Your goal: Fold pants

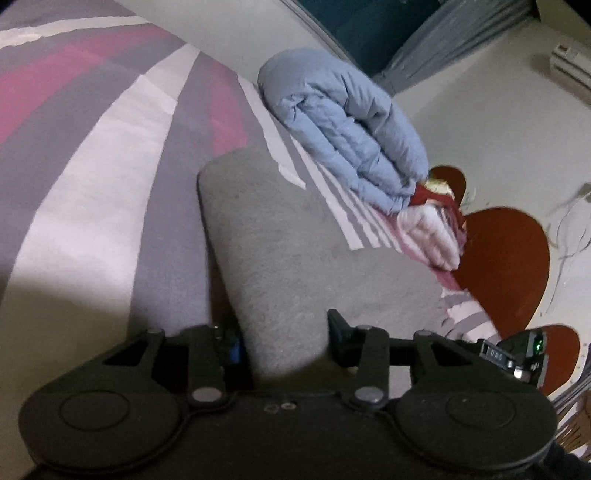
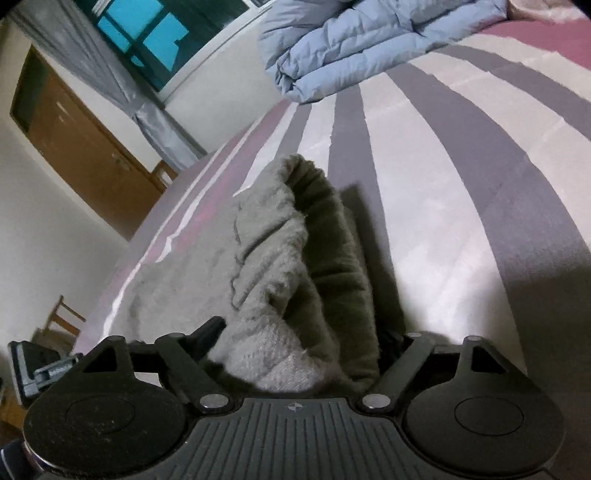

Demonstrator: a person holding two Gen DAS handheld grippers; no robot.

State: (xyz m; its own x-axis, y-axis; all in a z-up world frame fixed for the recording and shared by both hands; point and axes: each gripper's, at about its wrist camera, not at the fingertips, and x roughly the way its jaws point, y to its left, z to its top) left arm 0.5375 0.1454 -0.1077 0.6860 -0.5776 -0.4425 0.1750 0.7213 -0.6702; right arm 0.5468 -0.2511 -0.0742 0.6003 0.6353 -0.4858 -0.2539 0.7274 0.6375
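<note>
On the striped bed (image 1: 110,147), the grey pants (image 1: 295,240) lie near its middle. The left gripper (image 1: 284,339) has them between its jaws; whether it pinches, I cannot tell. The right gripper (image 2: 303,350) clamps a bunched fold. A blue quilt (image 2: 351,48) sits at the far edge.

Dim indoor light, soft motion blur throughout. Strong fisheye bending at the edges curves the bed (image 2: 461,192) stripes. Near shadows darken the bedcover; window (image 2: 147,33) glows blue-teal.

I see a striped bed (image 2: 443,155), a blue duvet (image 2: 351,48), a curtained window (image 2: 147,40), a wooden door (image 2: 81,147) and cream walls (image 2: 44,240).
</note>
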